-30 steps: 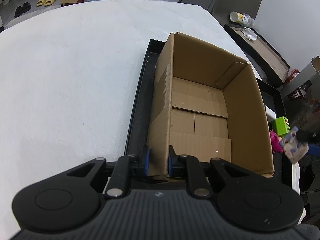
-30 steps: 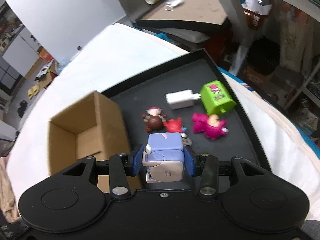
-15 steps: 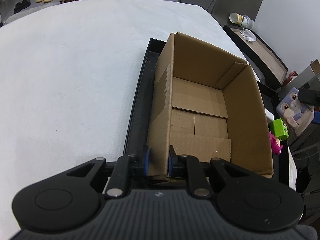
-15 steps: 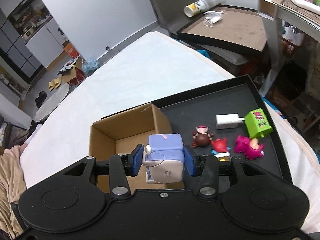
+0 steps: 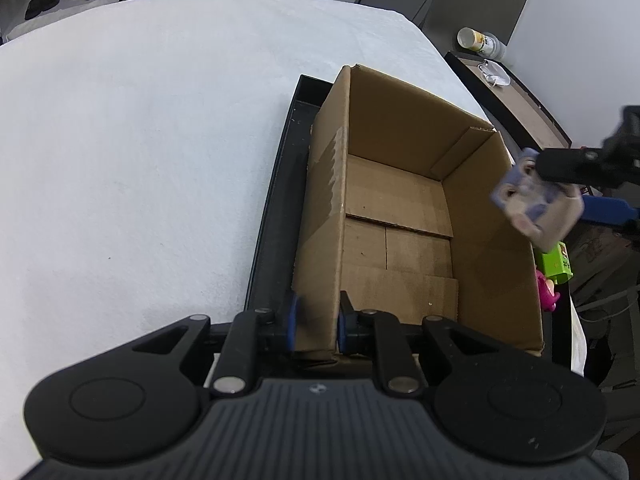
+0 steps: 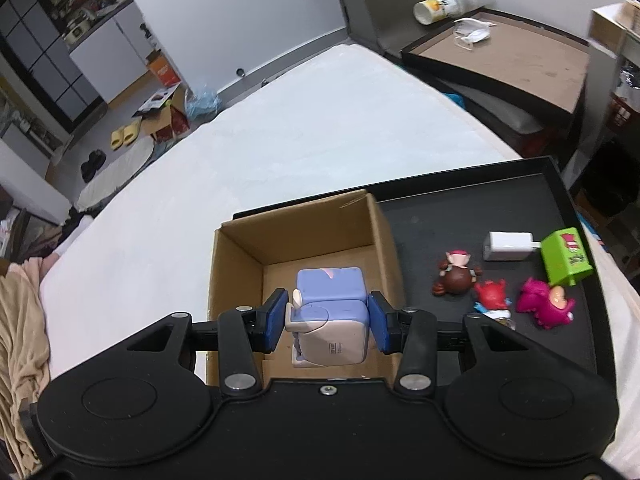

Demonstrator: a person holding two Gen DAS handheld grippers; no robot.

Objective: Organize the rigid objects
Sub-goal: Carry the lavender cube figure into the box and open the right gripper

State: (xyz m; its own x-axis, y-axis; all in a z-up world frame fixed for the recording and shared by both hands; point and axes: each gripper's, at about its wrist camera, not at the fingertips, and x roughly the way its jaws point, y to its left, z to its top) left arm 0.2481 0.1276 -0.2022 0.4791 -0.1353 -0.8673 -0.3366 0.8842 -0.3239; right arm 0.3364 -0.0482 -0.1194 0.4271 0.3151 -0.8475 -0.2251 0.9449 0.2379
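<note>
White bedsheet (image 5: 140, 140), black tray (image 6: 460, 208), left claw (image 5: 316, 320) clamping cardboard box (image 5: 400, 208), right claw (image 6: 328, 320) gripping toy (image 6: 332, 308)

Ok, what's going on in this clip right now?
A person is sorting small toys from a black tray into a cardboard box. The left gripper is clamped on the box's near wall. The right gripper holds a blue and white cube toy over the open box, not yet dropped. The box looks empty. A white charger, a green box toy and several figurines remain on the tray.
</note>
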